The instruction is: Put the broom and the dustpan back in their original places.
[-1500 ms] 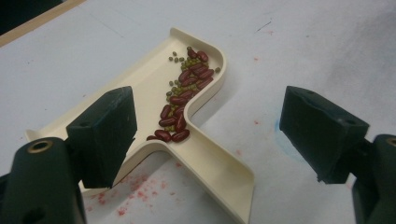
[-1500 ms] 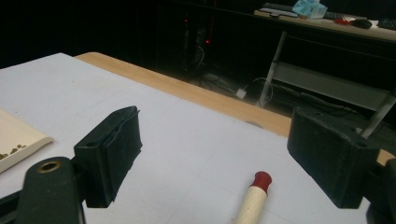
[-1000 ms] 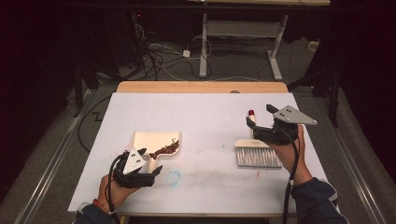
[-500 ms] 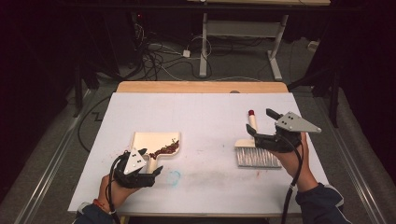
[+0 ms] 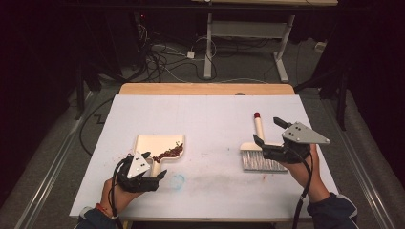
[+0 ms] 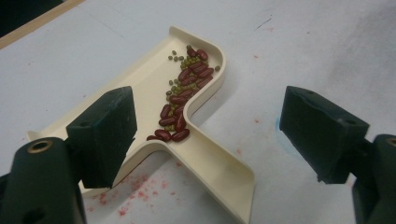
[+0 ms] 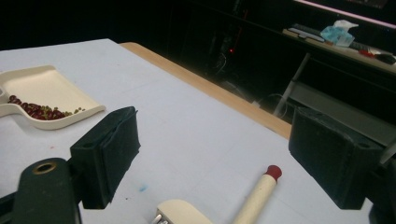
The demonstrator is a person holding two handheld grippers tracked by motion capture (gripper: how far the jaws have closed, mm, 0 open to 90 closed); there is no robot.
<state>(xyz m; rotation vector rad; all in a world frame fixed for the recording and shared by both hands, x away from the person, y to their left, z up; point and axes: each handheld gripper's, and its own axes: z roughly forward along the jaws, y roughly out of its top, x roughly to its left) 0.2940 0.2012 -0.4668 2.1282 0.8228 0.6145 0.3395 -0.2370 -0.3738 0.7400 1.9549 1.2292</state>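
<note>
**Dustpan handle lies between the spread left jaws; brush rests under the right gripper**

Nearest the person, the left gripper (image 5: 143, 172) sits low at the front-left of the table (image 5: 210, 114), jaws spread wide and holding nothing. In the left gripper view the cream dustpan (image 6: 154, 98) lies straight ahead, and its handle runs back toward the gripper, ending between and just below the two pads. The handle's long axis points roughly along the gripper's own line, so a short forward reach and a squeeze across its width looks like all a grip would need. The beans (image 6: 184, 91), red ones mixed with small green ones, are heaped along the pan's inner wall next to the handle; tilting the pan toward its open lip could spill them.

Across the table, the right gripper (image 5: 276, 136) hovers above the brush (image 5: 258, 155), jaws also apart and empty. The brush lies flat, bristles toward the person, its handle with the red tip (image 7: 273, 171) pointing away toward the far edge. The right hand (image 5: 305, 167) is raised, wrist angled inward. Brush and dustpan are well apart, with bare table between them.
</note>
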